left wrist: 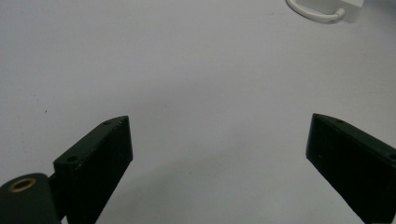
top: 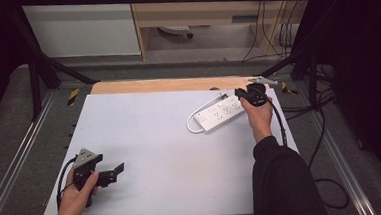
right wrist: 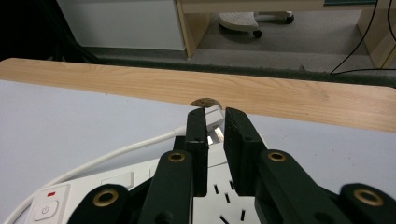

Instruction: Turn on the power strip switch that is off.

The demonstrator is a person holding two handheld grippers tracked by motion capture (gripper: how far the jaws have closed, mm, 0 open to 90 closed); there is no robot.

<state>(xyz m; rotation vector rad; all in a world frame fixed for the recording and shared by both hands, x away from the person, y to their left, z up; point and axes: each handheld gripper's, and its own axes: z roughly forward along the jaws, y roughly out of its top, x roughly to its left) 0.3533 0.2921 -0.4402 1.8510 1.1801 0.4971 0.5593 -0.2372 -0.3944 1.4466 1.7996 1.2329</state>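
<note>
Two grippers differ: right gripper clamps the plug above the power strip at far right, still unplugged; left gripper rests wide, empty, near left.

A white table carries a white power strip, seemingly lying flat.

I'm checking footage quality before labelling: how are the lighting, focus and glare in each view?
High view: table evenly lit, dark edges, slightly soft. Left gripper view: the left gripper is dim and soft up close; no glare. Right gripper view: the right gripper is blurred near the lens; a small bright glint on the plug above the power strip.
</note>
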